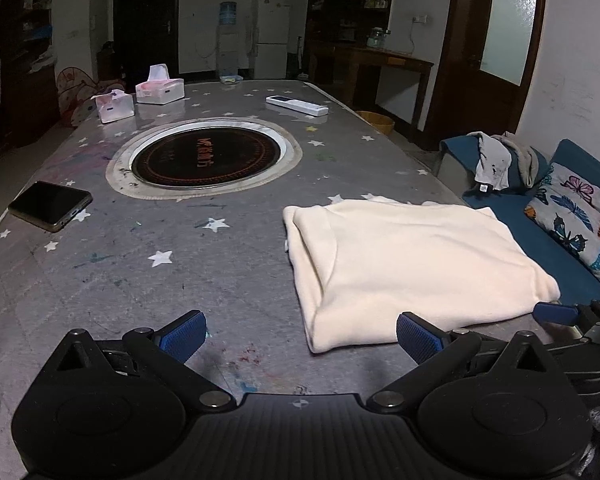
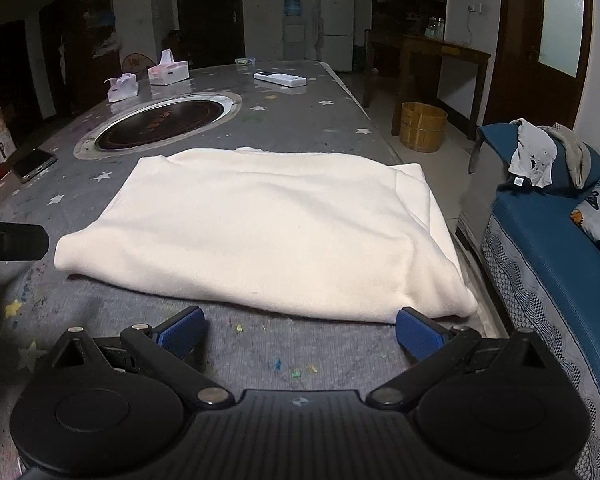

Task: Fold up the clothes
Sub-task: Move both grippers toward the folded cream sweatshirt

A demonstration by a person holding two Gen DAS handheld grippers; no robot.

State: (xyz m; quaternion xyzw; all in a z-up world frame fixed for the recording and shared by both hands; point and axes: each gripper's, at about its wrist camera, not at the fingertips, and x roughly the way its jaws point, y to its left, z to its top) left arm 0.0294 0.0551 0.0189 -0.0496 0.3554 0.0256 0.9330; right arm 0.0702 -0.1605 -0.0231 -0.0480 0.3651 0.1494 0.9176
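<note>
A: From the left wrist I see my left claw [image 1: 300, 334] spread wide with nothing in it, low over the counter [image 1: 148, 292]. The cream sweater [image 1: 416, 268] lies folded flat on the right side of the counter, its near left corner just beside my right-hand pad. The tip of the right claw [image 1: 556, 314] shows at the sweater's near right corner.

B: So what's the step, in your view?

A: I judge it's one more fold, near edge carried over to the far edge. For that I'd slide the lower finger under every layer at the corner, not just the top one, or the stack will peel apart when lifted.

B: And from the right wrist?

A: The right claw [image 2: 300, 330] is also released and empty, hovering just short of the sweater's [image 2: 268, 224] near hem, the right pad almost touching the corner that hangs toward the counter's right edge. The sofa [image 2: 548, 248] sits close beyond that edge. A dark part of the left claw [image 2: 12, 242] pokes in at the sweater's left corner.

B: Anything to watch?

A: Pinch both corners at the same height and lift together, so the fold line stays straight. Keep the cloth from dragging off the right edge, and stay clear of the phone [image 1: 50, 206]
</note>
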